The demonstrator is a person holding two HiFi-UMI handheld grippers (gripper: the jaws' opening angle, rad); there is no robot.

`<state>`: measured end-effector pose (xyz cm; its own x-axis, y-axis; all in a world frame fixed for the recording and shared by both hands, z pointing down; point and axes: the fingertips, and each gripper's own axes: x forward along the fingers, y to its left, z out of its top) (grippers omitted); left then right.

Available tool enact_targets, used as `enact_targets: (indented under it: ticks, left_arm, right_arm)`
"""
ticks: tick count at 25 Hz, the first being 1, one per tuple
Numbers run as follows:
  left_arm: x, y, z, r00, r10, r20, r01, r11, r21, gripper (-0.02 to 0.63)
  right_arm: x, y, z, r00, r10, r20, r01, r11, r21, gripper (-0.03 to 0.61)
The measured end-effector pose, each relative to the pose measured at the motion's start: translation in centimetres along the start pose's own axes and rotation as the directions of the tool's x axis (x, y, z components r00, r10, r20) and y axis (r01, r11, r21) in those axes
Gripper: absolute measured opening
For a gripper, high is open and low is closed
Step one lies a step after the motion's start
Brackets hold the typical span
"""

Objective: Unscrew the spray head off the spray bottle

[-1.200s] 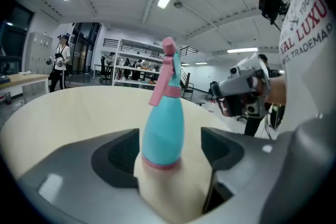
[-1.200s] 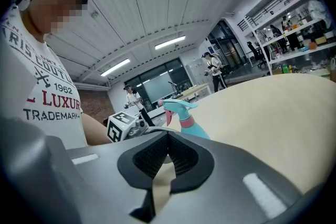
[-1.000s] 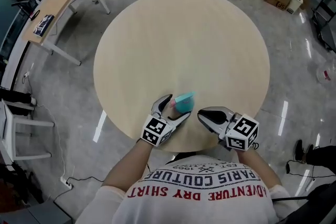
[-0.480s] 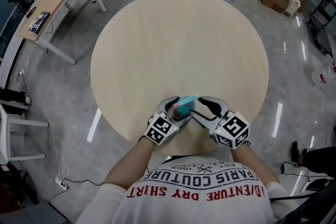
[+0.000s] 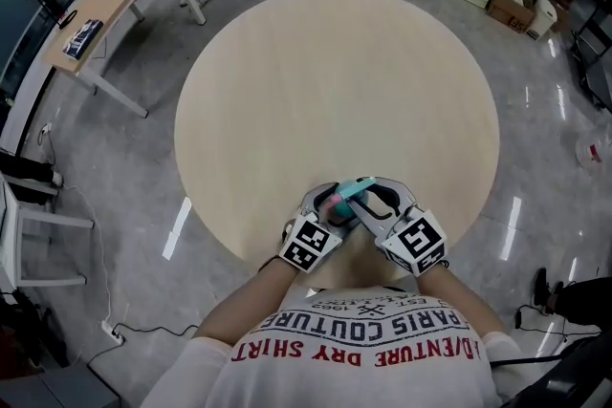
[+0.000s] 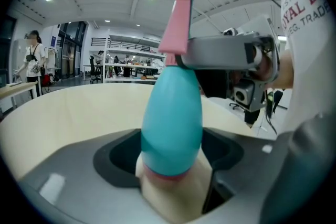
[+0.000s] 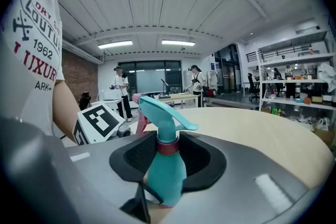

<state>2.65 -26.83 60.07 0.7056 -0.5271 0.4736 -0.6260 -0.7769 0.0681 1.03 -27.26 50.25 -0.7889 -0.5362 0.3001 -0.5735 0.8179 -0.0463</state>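
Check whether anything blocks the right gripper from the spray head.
Nothing visible does. The spray head already stands between the right gripper's fingers, which have just been closing round its collar. The left gripper holds the bottle.

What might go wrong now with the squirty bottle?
The right gripper has just been closing its jaws around the pink collar, not pressing yet; it may slip off. The left gripper holds the spray bottle low on its rounded body, so twisting might spin or tip it near the table edge.
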Motion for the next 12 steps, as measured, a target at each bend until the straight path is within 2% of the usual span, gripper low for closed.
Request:
enact_targets:
  ticks: [3, 5, 6, 7, 9, 11, 12]
  left_arm:
    - [-0.3, -0.6, -0.3, 0.998, -0.058, -0.024, 0.059, 0.998, 0.035, 0.353]
    - [-0.6, -1.3, -0.7, 0.988, -0.145, -0.047, 0.149, 0.985, 0.083, 0.353]
    - [-0.8, -1.8, -0.9, 0.977, -0.204, -0.064, 0.21, 0.971, 0.114, 0.353]
    - [-1.1, -2.3, -1.2, 0.96, -0.268, -0.086, 0.278, 0.949, 0.148, 0.353]
    - [-1.9, -3.2, -1.6, 0.909, -0.391, -0.146, 0.415, 0.884, 0.215, 0.353]
    - [-2.4, -3.6, -1.9, 0.863, -0.461, -0.207, 0.503, 0.825, 0.257, 0.353]
    - [-2.4, -3.6, -2.1, 0.851, -0.472, -0.231, 0.522, 0.809, 0.27, 0.353]
  right_arm:
    - [-0.3, 0.6, -0.3, 0.996, 0.079, -0.037, -0.08, 0.996, -0.032, 0.133]
    - [-0.7, 1.5, -0.4, 0.983, 0.174, -0.064, -0.179, 0.981, -0.075, 0.132]
    - [-1.0, 2.0, -0.5, 0.969, 0.235, -0.075, -0.242, 0.965, -0.102, 0.132]
    - [-1.3, 2.7, -0.6, 0.949, 0.302, -0.086, -0.311, 0.941, -0.13, 0.13]
    - [-1.8, 4.0, -0.7, 0.894, 0.433, -0.113, -0.447, 0.877, -0.178, 0.13]
    - [-2.1, 4.8, -0.7, 0.849, 0.512, -0.133, -0.529, 0.826, -0.194, 0.132]
    - [-2.0, 4.9, -0.8, 0.84, 0.525, -0.137, -0.542, 0.817, -0.194, 0.132]
